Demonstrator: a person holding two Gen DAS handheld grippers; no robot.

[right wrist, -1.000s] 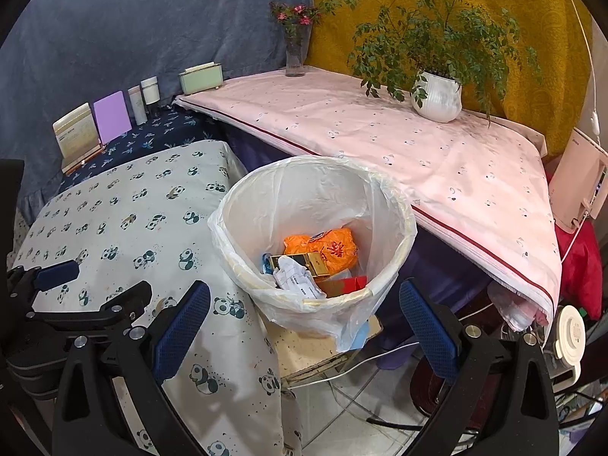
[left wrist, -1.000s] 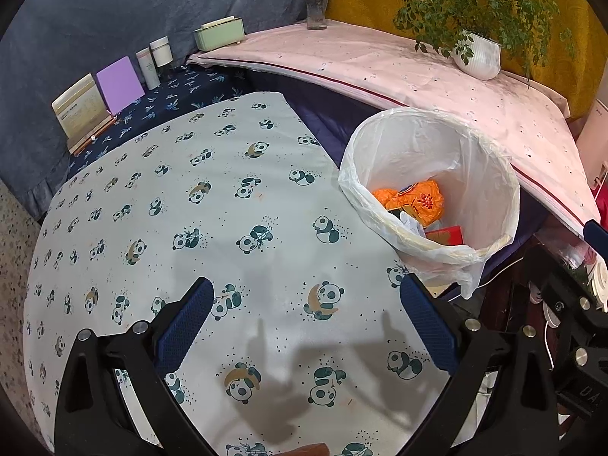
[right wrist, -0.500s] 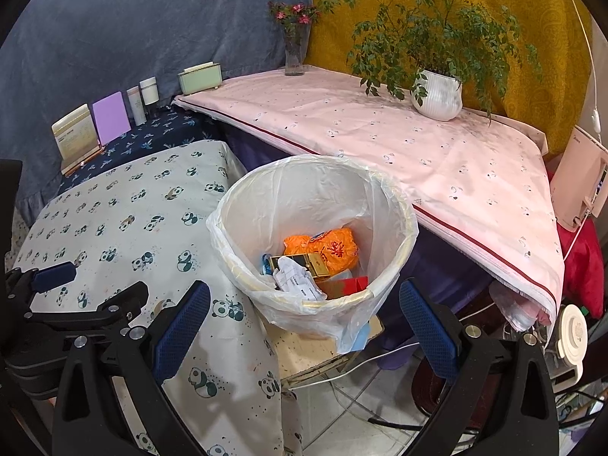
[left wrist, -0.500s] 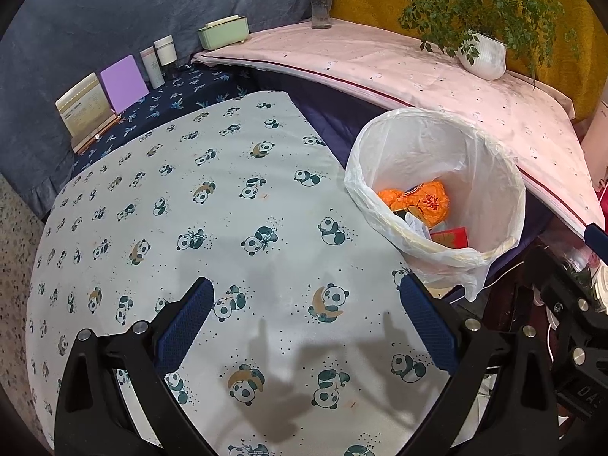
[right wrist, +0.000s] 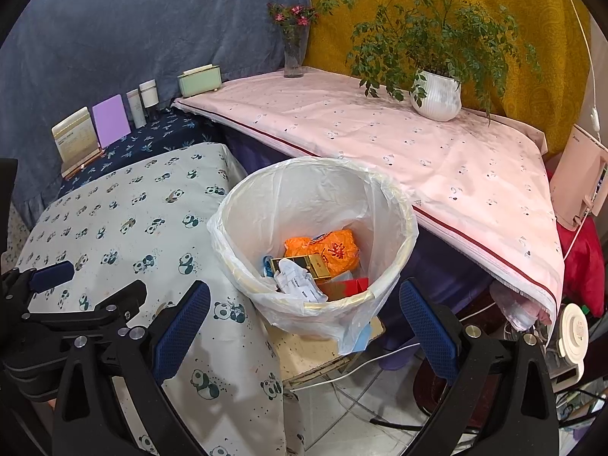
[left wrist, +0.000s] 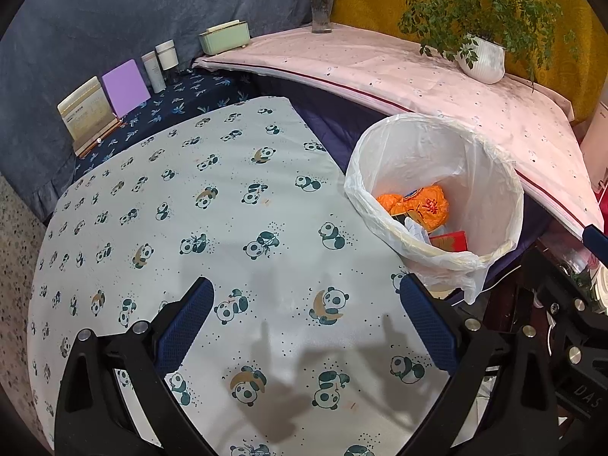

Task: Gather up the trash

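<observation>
Left gripper (left wrist: pixel 304 321) is held with jaws spread wide and nothing between them, above the near part of the panda-print counter (left wrist: pixel 212 228). Right gripper (right wrist: pixel 304 321) is likewise spread and empty, poised over the counter's right edge. The lined trash bin (right wrist: pixel 408 228) is set just off that right edge, on a low board beside the counter. Collected trash is seen inside it: an orange wrapper (right wrist: pixel 334 249), a gold box (right wrist: pixel 307 264), crumpled white paper (right wrist: pixel 298 281), a red carton (right wrist: pixel 351 287).

No loose trash is visible on the counter surface in either view. Books and bottles at the far left corner are judged not to be trash.

Key relation: the bin opening lies directly ahead of the right gripper, but ahead and to the right of the left gripper. The right gripper is judged nearer. Task is judged near complete or complete.
</observation>
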